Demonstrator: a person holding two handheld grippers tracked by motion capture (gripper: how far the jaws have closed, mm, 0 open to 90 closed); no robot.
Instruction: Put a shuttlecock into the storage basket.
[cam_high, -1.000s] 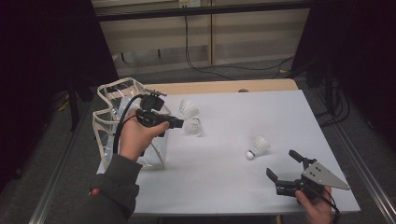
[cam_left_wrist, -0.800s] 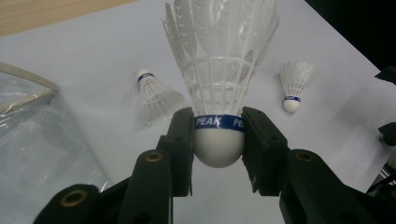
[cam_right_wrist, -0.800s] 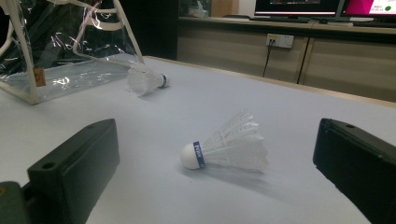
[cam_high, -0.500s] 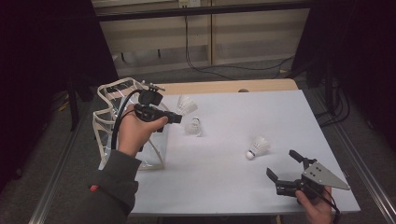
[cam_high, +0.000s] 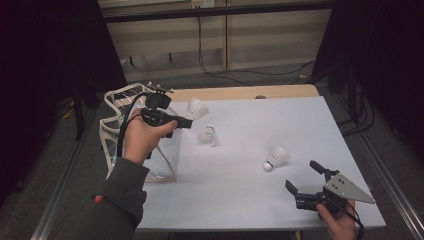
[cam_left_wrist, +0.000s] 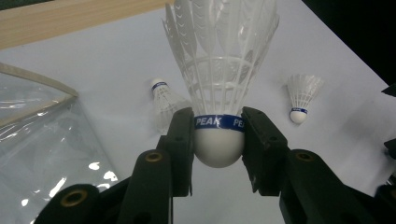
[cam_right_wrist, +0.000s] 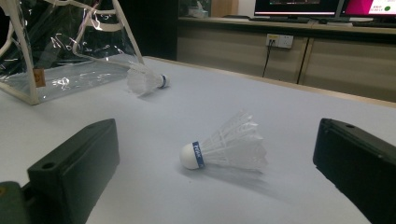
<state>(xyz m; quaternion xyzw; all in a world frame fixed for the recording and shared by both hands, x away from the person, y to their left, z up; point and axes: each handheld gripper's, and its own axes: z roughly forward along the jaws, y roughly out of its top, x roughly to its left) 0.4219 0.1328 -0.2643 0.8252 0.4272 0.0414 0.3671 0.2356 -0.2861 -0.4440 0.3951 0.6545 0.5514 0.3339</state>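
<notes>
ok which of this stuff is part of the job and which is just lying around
In the job:
left tongs gripping a shuttlecock
clear bag
two loose shuttlecocks
right tongs, open

Lying about:
cables behind the table
wall socket

The counter (cam_high: 250, 200) is a rectangular pale grey-white surface with a bare wooden strip (cam_high: 240, 93) along its far edge. Lying directly on it are two white shuttlecocks with blue bands at the cork: the nearer shuttlecock (cam_high: 276, 158) lies on its side toward the right half, cork pointing to the near side, and the farther shuttlecock (cam_high: 207, 135) rests close to the counter's middle, just beside the pouch. The clear plastic pouch (cam_high: 150, 160) with cream edging stands on the left edge of the counter, well apart from the nearer shuttlecock.
</notes>
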